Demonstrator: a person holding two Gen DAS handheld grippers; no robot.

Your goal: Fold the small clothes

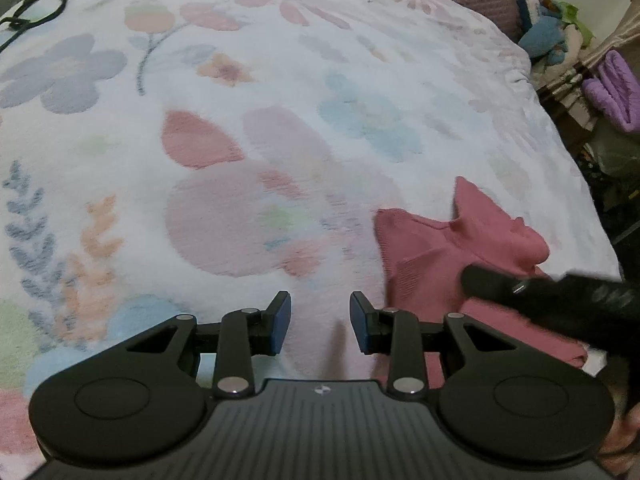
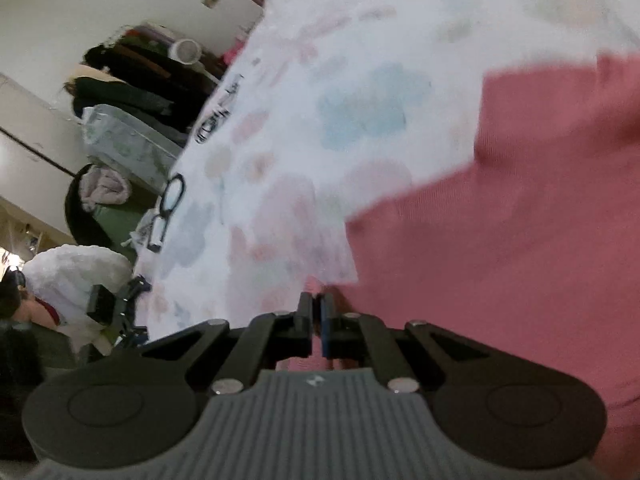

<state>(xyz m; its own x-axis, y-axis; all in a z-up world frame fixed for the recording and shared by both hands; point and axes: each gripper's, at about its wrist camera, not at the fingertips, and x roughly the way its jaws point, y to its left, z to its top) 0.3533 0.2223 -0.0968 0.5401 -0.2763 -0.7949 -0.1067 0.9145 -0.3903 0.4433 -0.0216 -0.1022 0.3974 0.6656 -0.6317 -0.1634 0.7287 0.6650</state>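
Ahead of the left gripper point(image 1: 320, 326) the blanket point(image 1: 280, 100) lies bare; cables point(image 1: 36, 10) sit far-left, the garment point(image 1: 448, 256) and right gripper point(image 1: 540, 300) crowd its right.

Rumpled pink garment point(image 1: 440, 256), apparently part-folded

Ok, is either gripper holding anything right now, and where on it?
The right gripper is shut on an edge of the pink garment. The left gripper is open and holds nothing.
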